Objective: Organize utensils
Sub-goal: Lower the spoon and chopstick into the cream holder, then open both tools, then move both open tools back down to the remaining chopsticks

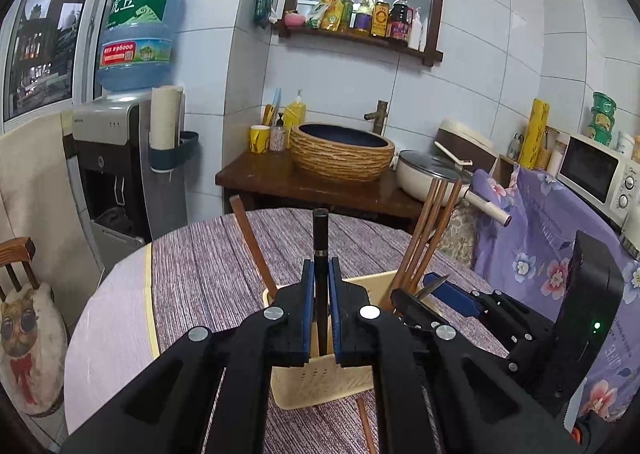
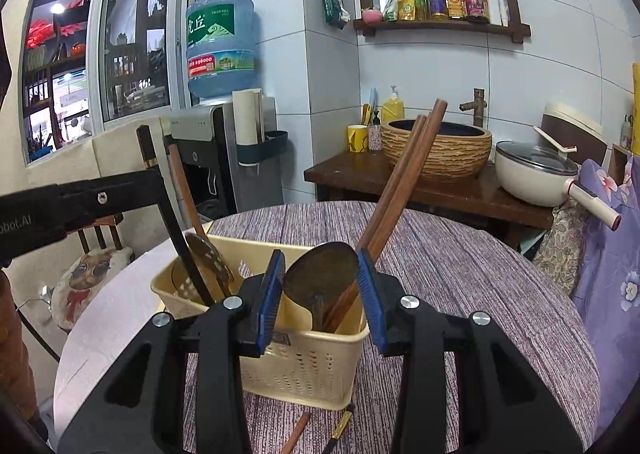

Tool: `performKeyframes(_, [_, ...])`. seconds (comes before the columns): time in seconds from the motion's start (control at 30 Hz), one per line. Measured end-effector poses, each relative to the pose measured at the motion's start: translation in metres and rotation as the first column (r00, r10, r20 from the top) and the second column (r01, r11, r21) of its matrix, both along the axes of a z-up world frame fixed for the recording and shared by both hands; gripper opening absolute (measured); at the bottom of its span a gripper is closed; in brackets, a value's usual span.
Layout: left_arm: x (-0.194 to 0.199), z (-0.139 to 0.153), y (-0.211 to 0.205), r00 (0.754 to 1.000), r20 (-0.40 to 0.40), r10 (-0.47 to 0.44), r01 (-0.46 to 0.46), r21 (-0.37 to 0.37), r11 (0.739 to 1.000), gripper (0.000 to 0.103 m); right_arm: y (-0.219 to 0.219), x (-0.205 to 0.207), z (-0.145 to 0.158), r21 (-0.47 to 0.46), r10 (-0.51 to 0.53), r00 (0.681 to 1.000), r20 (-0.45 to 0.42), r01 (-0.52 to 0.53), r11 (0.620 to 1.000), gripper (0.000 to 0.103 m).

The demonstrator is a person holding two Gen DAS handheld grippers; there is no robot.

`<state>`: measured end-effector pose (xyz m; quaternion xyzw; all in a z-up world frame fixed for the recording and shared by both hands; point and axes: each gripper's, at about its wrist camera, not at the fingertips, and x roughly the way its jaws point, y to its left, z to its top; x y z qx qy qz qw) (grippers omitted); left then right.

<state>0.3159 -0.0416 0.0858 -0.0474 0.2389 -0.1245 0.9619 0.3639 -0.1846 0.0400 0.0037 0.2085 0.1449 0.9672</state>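
**Both tools tilting downward, side by side**

The left tool (image 1: 320,290) is pinching its blue pads (image 1: 308,294) tight on a thin black stick. The right tool (image 2: 320,290) is holding its jaws partly apart, its pads (image 2: 272,294) squeezing a dark spoon bowl between them.

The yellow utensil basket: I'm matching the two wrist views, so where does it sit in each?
Left wrist: the yellow utensil basket lies bottom centre, mostly hidden behind the left gripper.
Right wrist: the basket lies centre-low, seen between the right gripper's fingers.
Shared landmark: the blue water jug.
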Motion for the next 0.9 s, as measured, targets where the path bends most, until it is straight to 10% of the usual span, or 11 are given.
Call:
performKeyframes(0.33, [-0.003, -0.008, -0.002, 1.0, 0.001, -0.004, 0.004, 0.002, 1.0, 0.01, -0.002, -0.005, -0.008, -0.014, 0.006, 1.0, 0.005, -0.006, 1.0, 0.042])
performKeyframes(0.77, [-0.057, -0.011, 0.012, 0.995, 0.065, 0.08, -0.079, -0.01, 0.997, 0.096, -0.017, -0.063, -0.012, -0.029, -0.043, 0.997, 0.057, 0.045, 0.999, 0.071])
performKeyframes(0.9, [-0.071, -0.035, 0.01, 0.995, 0.01, 0.096, -0.096, 0.023, 0.995, 0.098, -0.024, -0.076, -0.024, -0.032, -0.054, 0.998, -0.037, 0.053, 0.998, 0.071])
